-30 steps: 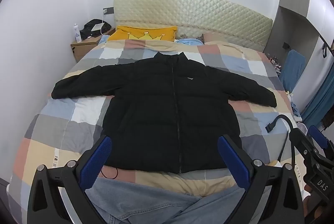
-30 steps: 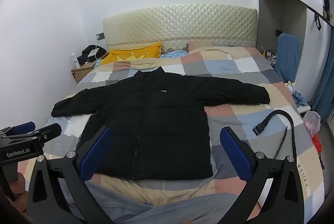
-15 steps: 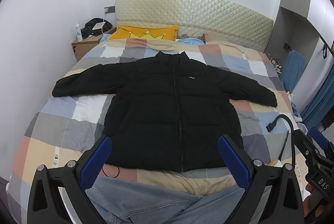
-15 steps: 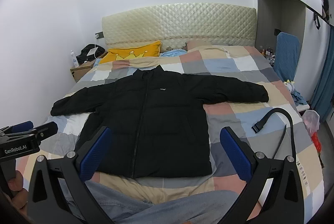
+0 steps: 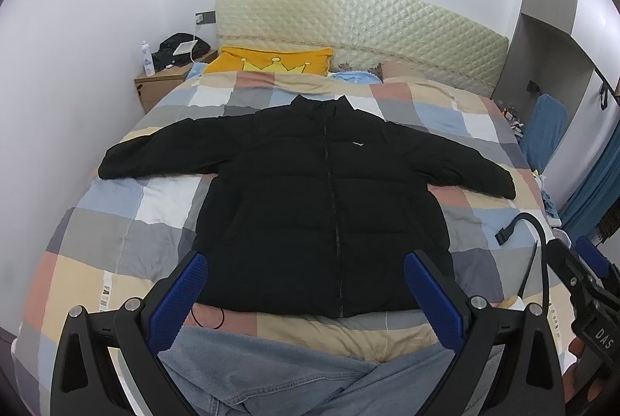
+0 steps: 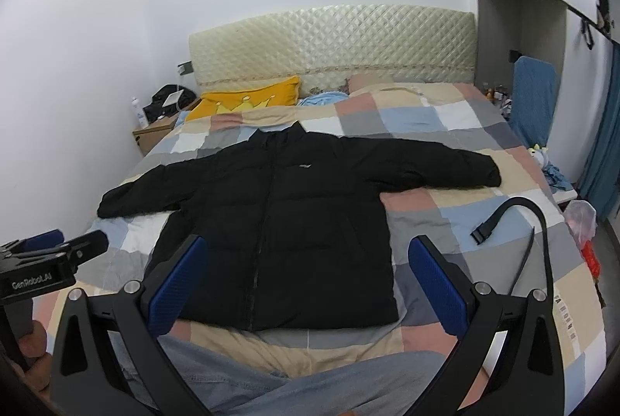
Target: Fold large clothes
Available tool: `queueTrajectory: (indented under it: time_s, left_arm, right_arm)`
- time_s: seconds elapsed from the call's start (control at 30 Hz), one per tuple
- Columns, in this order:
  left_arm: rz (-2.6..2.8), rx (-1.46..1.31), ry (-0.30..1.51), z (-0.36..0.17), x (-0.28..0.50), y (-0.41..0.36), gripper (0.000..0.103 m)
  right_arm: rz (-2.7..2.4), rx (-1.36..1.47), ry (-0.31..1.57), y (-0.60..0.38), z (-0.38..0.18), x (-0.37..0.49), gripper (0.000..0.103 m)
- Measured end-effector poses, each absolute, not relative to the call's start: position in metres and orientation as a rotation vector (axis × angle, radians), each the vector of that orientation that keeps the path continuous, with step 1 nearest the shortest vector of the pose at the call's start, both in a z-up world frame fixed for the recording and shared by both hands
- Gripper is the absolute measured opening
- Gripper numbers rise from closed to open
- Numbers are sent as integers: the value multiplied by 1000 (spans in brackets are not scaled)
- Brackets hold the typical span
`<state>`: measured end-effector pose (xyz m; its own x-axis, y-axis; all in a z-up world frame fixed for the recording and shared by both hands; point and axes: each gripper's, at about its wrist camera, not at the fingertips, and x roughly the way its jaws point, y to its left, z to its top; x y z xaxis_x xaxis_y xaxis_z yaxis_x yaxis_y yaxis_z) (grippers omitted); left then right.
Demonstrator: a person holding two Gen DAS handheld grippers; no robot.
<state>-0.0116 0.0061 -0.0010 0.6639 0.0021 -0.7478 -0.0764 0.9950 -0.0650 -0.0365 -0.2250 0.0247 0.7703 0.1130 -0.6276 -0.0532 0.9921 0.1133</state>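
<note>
A black puffer jacket [image 5: 321, 199] lies flat, front up and zipped, on the checked bed [image 5: 116, 233], sleeves spread to both sides, collar toward the headboard. It also shows in the right wrist view [image 6: 279, 222]. My left gripper [image 5: 306, 292] is open and empty, held above the jacket's hem near the foot of the bed. My right gripper [image 6: 306, 276] is open and empty, at about the same height over the hem. Each gripper shows at the edge of the other's view.
Blue jeans [image 5: 271, 373] lie at the foot of the bed below the hem. A black strap with a buckle [image 6: 503, 222] lies on the bed's right side. A thin black hair tie [image 5: 207, 317] lies by the hem. Yellow pillow [image 5: 271, 61], nightstand [image 5: 166, 82], blue chair [image 6: 533, 98].
Both grippers have drifted slightly back and up, so the jacket sits a little lower in view. Nothing was taken hold of.
</note>
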Motion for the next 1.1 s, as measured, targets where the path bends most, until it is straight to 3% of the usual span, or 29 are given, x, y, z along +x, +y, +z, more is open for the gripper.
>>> queueTrajectory:
  time_s: [0.73, 1.1]
  left_arm:
    - [50, -83, 780, -11, 0, 21, 103]
    - [64, -122, 803, -46, 14, 29, 103]
  right_arm:
    - [46, 90, 632, -231, 10, -42, 103]
    - [59, 94, 674, -229, -20, -20, 103]
